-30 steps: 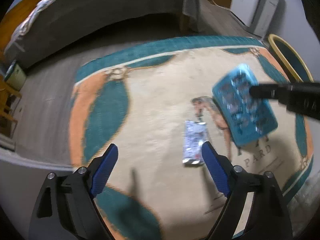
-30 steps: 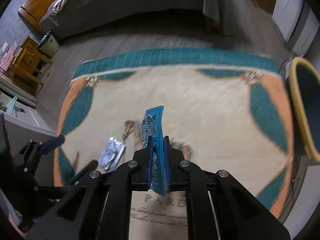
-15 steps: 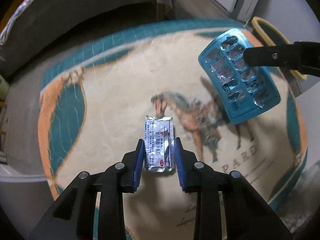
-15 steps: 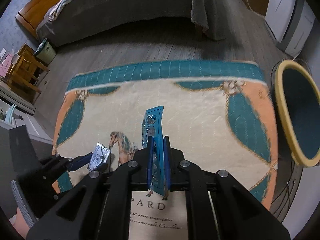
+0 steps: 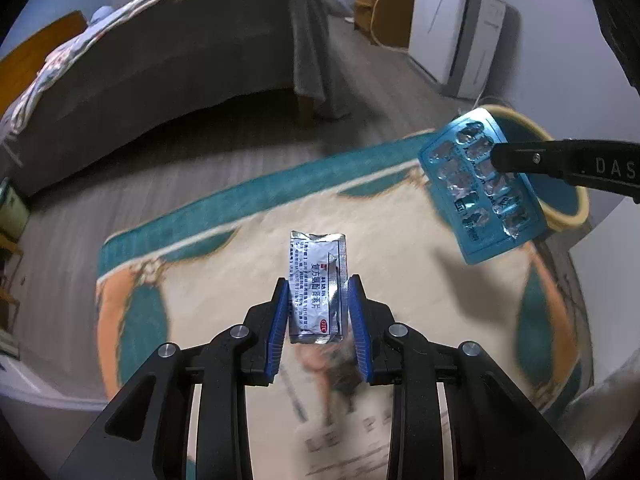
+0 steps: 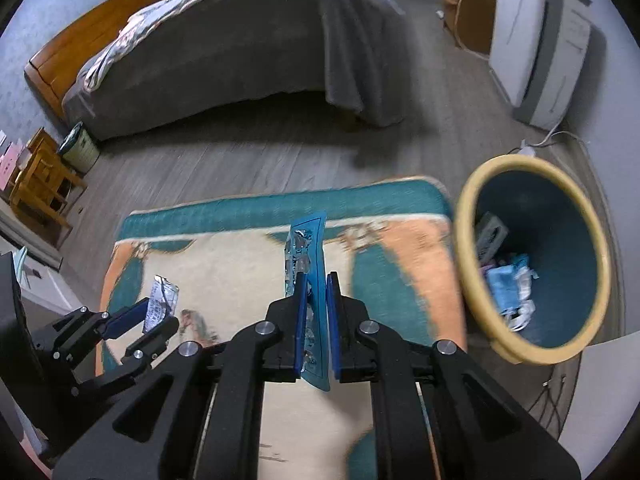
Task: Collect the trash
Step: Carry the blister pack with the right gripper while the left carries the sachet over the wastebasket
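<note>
My left gripper [image 5: 318,296] is shut on a silver foil sachet [image 5: 317,280] with printed text and holds it above the rug; both also show in the right wrist view, the gripper [image 6: 154,314] and the sachet [image 6: 162,296]. My right gripper [image 6: 316,292] is shut on a blue blister pack [image 6: 308,248], held on edge; the pack also shows in the left wrist view [image 5: 476,184]. A yellow-rimmed blue trash bin [image 6: 464,240] stands to the right of the rug with some trash inside.
A teal, orange and cream rug [image 6: 224,248] lies on grey wood floor. A bed with a grey cover [image 6: 240,44] stands behind. A white appliance [image 6: 536,48] is at the back right. A wooden stool [image 6: 36,184] and a small bin [image 6: 80,152] are at left.
My left gripper closed on the sachet and lifted it off the rug. Both grippers rose and moved toward the bin, which now shows its inside.
</note>
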Motion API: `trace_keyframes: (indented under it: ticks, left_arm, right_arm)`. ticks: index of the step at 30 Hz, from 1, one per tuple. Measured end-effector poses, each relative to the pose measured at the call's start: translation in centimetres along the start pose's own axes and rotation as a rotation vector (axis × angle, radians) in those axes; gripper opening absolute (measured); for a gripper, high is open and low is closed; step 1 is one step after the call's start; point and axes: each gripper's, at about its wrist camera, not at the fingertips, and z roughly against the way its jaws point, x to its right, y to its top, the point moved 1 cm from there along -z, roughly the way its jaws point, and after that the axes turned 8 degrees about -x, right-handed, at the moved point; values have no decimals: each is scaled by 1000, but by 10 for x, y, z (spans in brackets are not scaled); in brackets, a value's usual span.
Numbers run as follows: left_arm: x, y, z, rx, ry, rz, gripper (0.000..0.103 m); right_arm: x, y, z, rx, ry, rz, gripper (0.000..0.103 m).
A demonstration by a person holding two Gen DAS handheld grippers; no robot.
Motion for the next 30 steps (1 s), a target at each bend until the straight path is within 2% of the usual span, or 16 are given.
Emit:
trace_keyframes:
  ticks: [16,25,30]
  left_arm:
    - [86,49,-9,63,-32,-110,31]
    - [144,86,10,156,-75,-198,31]
    - [170,106,22,231,-99,-227,31]
  right_arm:
    - [111,-1,34,64,-38,-128,9]
    - [178,-3,61,127,-89,-202,9]
    - [213,-1,82,187,-164,-223,9]
